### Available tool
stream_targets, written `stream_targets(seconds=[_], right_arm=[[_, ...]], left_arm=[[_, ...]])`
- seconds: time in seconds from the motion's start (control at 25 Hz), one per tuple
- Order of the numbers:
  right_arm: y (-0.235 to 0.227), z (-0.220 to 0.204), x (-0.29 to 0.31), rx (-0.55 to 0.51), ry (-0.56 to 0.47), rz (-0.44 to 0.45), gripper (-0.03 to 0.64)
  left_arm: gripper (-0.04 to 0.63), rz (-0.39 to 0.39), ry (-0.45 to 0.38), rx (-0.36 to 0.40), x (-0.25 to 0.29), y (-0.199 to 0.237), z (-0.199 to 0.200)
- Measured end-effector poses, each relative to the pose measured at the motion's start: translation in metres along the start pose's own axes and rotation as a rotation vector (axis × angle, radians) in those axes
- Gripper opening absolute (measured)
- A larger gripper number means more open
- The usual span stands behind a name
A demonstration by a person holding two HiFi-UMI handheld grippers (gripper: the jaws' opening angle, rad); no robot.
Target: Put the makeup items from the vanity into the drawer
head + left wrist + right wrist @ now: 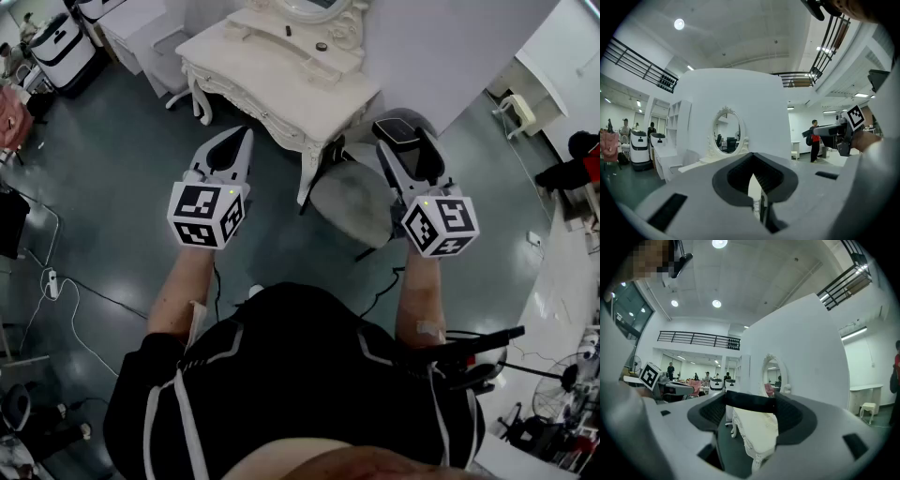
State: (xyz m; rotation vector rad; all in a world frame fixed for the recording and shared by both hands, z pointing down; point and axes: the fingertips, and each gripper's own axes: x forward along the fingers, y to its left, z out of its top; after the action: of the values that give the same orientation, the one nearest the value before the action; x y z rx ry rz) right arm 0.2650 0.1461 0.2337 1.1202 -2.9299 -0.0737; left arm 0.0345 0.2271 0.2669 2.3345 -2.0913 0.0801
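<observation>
The white carved vanity (272, 80) stands ahead of me, with its oval mirror (314, 7) at the back. On its top lie a small dark stick-like item (287, 31) and a small round dark item (322, 46). I cannot make out a drawer front from here. Both grippers hover over the floor, short of the vanity. The left gripper (246, 133) points at the vanity's near corner with its jaws together and nothing in them (752, 157). My right gripper (405, 127) stands wide open above the stool, and the vanity (757, 427) shows through its jaws.
A grey padded stool (352, 202) stands at the vanity's near right, under the right gripper. White cabinets (127, 23) and a wheeled machine (61, 42) are at the back left. Cables (56, 286) trail over the dark floor at left. A person in red (814, 140) stands far off.
</observation>
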Motion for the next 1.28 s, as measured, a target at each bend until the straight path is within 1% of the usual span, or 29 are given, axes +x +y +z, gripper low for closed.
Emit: stream_targets(seconds=[0.4, 0.64, 1.0, 1.28], right_arm=[[0.008, 0.008, 0.006, -0.012, -0.007, 0.019, 0.33], [0.018, 0.009, 0.012, 0.031, -0.011, 0.035, 0.33], [0.041, 0.01, 0.034, 0.024, -0.001, 0.001, 0.328], [0.059, 0.007, 0.047, 0.017, 0.003, -0.049, 0.328]], left_arm=[[0.003, 0.007, -0.007, -0.02, -0.005, 0.006, 0.003], [0.003, -0.002, -0.005, -0.03, -0.01, 0.013, 0.0], [0.003, -0.03, 0.001, -0.031, -0.016, 0.044, -0.009], [0.003, -0.094, 0.0, -0.031, -0.015, 0.066, -0.018]])
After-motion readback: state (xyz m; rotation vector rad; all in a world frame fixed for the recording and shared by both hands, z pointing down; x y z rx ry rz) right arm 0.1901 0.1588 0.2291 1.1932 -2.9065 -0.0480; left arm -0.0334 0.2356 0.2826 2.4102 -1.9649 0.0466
